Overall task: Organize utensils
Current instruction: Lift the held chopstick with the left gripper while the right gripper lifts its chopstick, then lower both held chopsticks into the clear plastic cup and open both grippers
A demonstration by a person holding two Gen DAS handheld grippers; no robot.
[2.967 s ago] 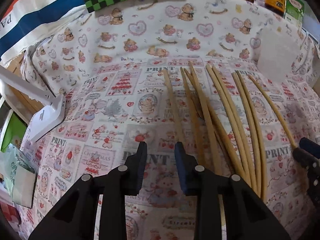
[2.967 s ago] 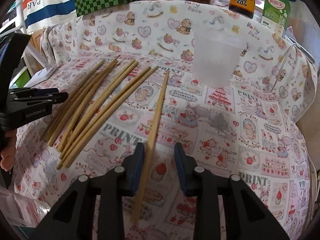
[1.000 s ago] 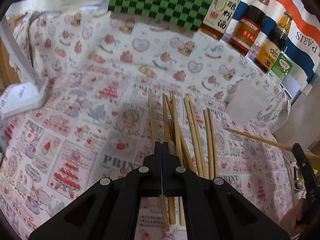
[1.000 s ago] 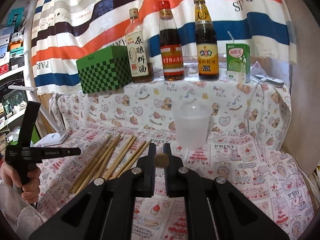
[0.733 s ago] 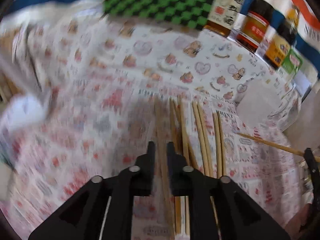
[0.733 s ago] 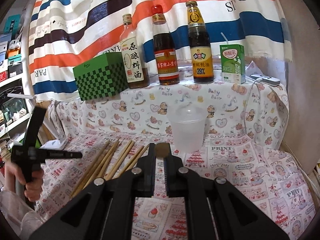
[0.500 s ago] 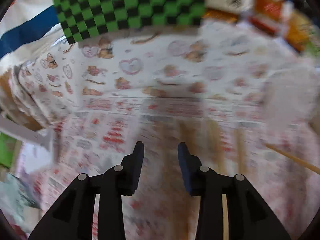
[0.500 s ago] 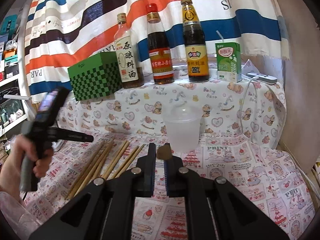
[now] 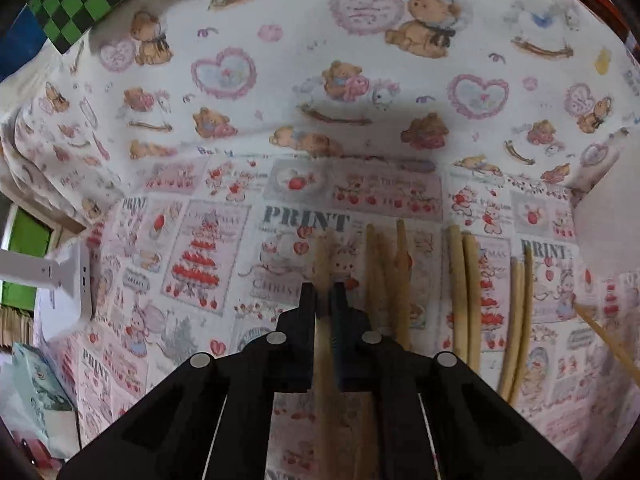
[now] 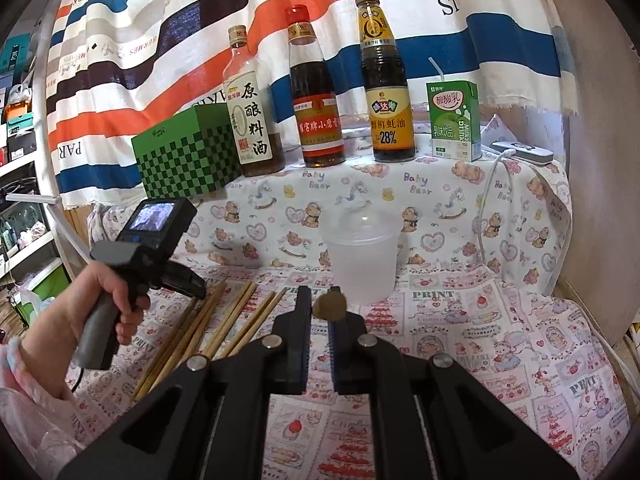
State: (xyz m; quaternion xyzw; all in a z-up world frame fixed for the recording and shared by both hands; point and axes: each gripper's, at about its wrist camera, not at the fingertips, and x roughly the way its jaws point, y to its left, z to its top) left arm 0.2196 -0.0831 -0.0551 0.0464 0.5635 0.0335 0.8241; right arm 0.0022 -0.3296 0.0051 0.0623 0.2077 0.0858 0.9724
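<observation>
bottles (image 10: 318, 92): 3 | carton (image 10: 454, 120): 1 | cup (image 10: 362, 258): 1 | checkered box (image 10: 188, 152): 1

Striped cloth (image 10: 280, 12) hangs as backdrop. Below it, raised ledge under teddy-bear sheet (image 10: 420, 200); lower still, bench under cartoon-print cloth (image 10: 500, 340). Left of striped cloth, storage shelves (image 10: 20, 120) with boxes. Right of it, plain beige wall (image 10: 592, 80).

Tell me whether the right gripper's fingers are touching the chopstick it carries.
Touching. The right wrist view shows the right gripper shut on the chopstick, whose round end pokes out between the fingers.
</observation>
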